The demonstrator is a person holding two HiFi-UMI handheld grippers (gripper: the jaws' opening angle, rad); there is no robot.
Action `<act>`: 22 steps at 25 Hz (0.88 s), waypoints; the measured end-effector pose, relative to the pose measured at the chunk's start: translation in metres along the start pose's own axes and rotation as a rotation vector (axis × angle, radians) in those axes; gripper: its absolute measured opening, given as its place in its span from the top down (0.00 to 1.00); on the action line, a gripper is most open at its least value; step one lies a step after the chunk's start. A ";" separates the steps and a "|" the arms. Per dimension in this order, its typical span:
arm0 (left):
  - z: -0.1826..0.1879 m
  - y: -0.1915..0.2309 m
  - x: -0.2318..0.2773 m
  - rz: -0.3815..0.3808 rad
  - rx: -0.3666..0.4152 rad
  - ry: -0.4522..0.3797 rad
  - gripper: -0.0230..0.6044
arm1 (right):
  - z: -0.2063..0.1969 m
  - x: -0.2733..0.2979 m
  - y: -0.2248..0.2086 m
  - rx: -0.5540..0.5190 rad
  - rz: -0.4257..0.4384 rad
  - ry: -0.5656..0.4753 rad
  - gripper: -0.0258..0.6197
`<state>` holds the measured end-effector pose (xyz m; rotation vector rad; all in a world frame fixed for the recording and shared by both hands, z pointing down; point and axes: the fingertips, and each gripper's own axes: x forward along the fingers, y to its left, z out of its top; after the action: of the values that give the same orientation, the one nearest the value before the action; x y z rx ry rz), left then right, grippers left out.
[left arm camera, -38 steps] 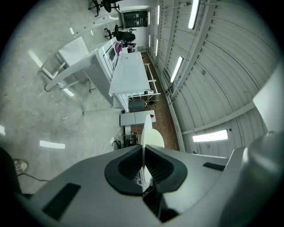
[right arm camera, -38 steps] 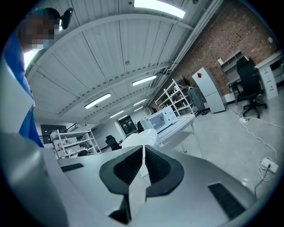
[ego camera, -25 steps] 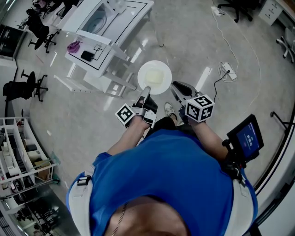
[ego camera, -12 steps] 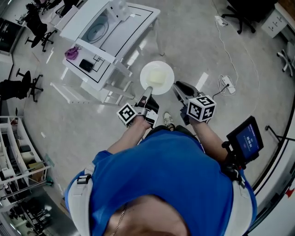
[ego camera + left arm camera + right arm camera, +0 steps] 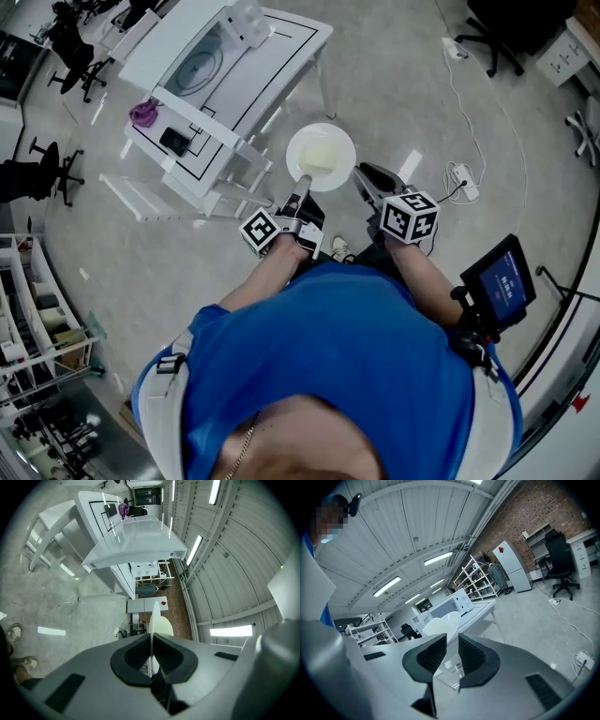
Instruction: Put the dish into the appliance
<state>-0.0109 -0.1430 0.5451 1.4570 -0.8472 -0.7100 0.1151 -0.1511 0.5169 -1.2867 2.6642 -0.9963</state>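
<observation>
A white dish [image 5: 302, 141] with a pale yellow slab on it hangs level over the floor. My left gripper [image 5: 302, 185] is shut on its near rim. In the left gripper view the dish [image 5: 154, 617] stands edge-on between the pads. My right gripper [image 5: 364, 176] hovers just right of the dish, its jaws a little apart with nothing between them [image 5: 451, 641]. The white appliance [image 5: 199, 58] sits on a white table [image 5: 281, 56] ahead at the upper left. The right gripper view shows the dish [image 5: 440, 623] in front of that appliance [image 5: 457, 603].
A purple cloth [image 5: 143, 112] and a black flat item [image 5: 174, 141] lie on the table's near end. Office chairs [image 5: 70, 47] stand at the far left, shelving [image 5: 37, 319] at the lower left. A power strip with its cable [image 5: 464, 178] lies on the floor to the right.
The person has walked on: the table and appliance have slid rightward and closer in the head view. Both grippers and the dish keep the same pose.
</observation>
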 end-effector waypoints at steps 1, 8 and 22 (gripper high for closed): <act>0.002 -0.002 0.003 -0.006 0.008 -0.005 0.94 | 0.003 0.003 -0.002 0.006 0.003 0.001 0.88; 0.016 -0.008 0.028 -0.014 0.007 -0.082 0.94 | 0.025 0.035 -0.018 0.028 0.077 0.033 0.88; 0.052 -0.023 0.115 -0.008 0.002 -0.401 0.94 | 0.102 0.113 -0.076 -0.031 0.317 0.191 0.88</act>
<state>0.0102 -0.2682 0.5258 1.3397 -1.1468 -1.0273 0.1216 -0.3210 0.5056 -0.7682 2.9080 -1.0806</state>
